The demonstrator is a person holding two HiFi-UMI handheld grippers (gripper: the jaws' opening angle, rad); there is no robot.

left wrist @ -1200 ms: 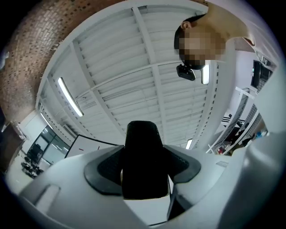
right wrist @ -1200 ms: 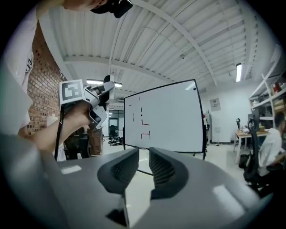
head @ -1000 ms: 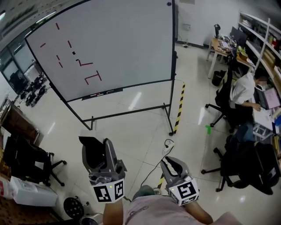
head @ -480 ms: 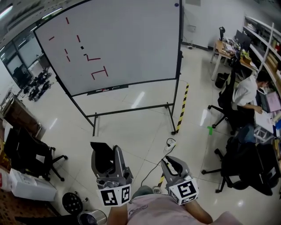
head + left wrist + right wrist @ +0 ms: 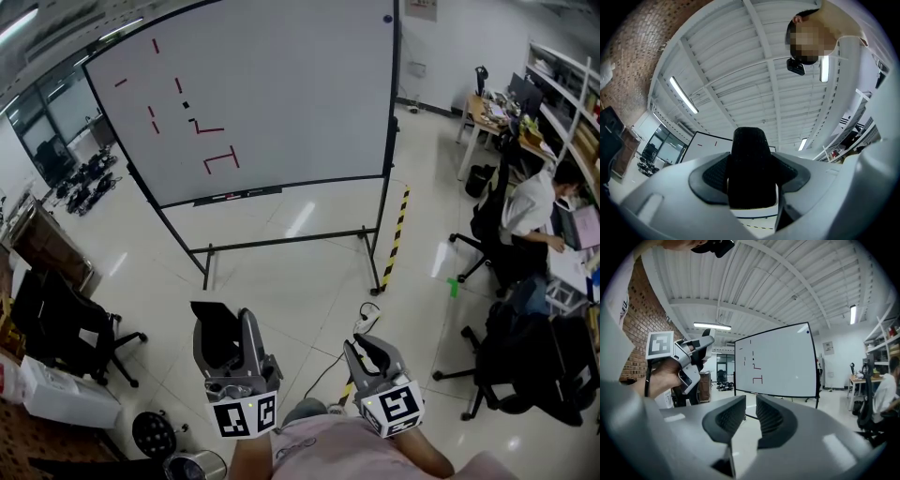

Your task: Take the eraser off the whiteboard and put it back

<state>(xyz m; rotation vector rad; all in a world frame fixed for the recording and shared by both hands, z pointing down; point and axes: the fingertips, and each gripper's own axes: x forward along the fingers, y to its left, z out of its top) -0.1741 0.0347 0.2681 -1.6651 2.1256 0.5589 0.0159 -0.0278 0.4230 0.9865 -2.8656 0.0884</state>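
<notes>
In the head view, the whiteboard [image 5: 272, 94] stands at twelve o'clock, well apart from the left gripper [image 5: 231, 330] and the right gripper [image 5: 364, 351] near six o'clock. In the left gripper view, the jaws are clenched on the black eraser [image 5: 750, 168]. In the right gripper view, the jaws stand released with a narrow gap and nothing in it, and the whiteboard is at twelve o'clock.

Glossy pale floor [image 5: 281, 281] reflecting light at centre; black office chair [image 5: 52, 319] standing lower left; desk [image 5: 478, 105] standing upper right.
</notes>
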